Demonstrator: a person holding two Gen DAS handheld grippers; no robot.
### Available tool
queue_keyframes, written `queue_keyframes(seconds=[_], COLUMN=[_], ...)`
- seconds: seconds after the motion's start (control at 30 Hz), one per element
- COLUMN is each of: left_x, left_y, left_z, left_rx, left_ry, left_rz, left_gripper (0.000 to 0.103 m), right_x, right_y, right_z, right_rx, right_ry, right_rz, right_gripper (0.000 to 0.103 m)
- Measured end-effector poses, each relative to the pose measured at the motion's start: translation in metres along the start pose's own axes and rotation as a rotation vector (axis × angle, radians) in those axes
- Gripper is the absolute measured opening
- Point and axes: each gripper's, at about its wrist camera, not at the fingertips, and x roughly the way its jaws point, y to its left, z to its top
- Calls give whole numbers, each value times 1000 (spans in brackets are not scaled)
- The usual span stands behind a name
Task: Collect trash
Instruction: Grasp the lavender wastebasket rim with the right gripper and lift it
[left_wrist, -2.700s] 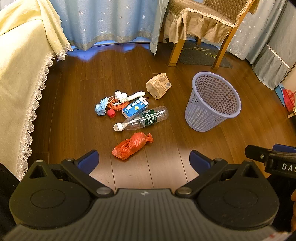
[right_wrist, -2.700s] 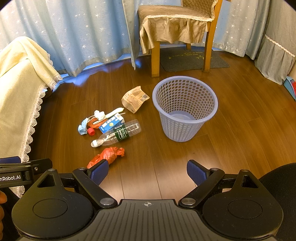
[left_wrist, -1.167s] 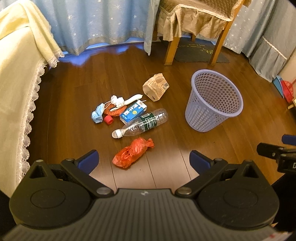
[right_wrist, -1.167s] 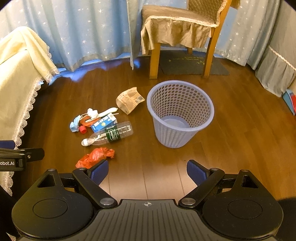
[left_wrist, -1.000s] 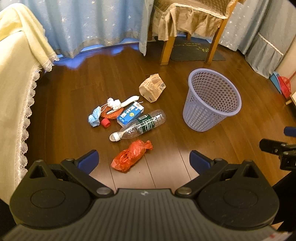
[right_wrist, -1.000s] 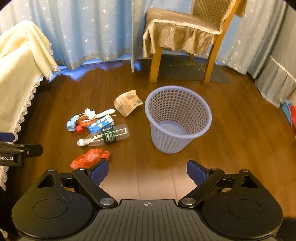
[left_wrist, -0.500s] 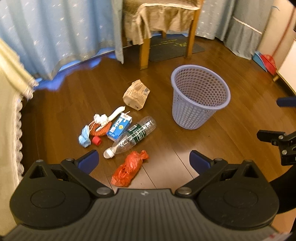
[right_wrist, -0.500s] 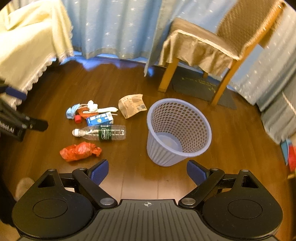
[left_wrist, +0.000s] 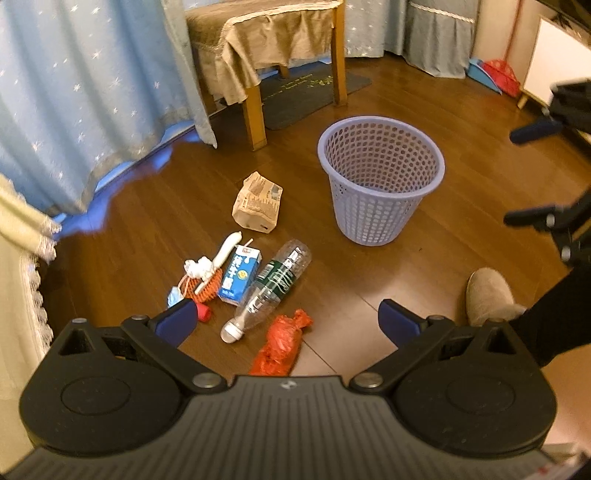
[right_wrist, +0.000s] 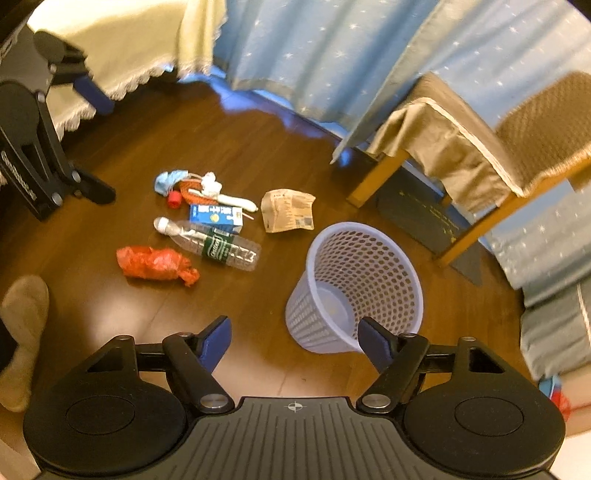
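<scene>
Trash still litters the floor: left gripper (left_wrist: 284, 321), spread empty, should drop onto the red bag (left_wrist: 280, 343); right gripper (right_wrist: 294, 341), closing on nothing, waits by the basket (right_wrist: 354, 288).

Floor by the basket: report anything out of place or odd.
Litter lies scattered on the floor beside the empty basket: a plastic bottle on its side, a crumpled paper bag, a red bag, a milk carton.

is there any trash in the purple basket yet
No, in the right wrist view the purple basket shows only its bare bottom, and the trash lies on the floor.
</scene>
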Motion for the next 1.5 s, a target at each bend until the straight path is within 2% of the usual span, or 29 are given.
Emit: queue_keyframes(seconds=[0.2,0.37,0.5,0.8,1.07,1.2,1.5], left_x=[25,48,68,112,152,164,177], left_y=[7,11,14,25,32,32,39], left_z=[-2,-3,-3,-7,-11,-13,-19], left_rx=[70,109,141,157,160,187,151], left_ry=[-28,-44,-46,-58,-30,-23,9], left_rz=[-44,-70,-62,-95,-129,-137,-164], left_gripper=[102,102,102,102,102,102,102], right_x=[37,78,115,184,236,257,281], right_y=[-16,-33,-45,-61,-65,-65,-57], right_z=[-4,-4,-2,3,-4,-6,-5], right_rx=[-104,-151,-188,-197,-190,-185,-218], right_ry=[8,26,58,140,169,185,220], right_rz=[6,29,48,101,110,132,140], right_gripper=[71,62,57,52,46,39,21])
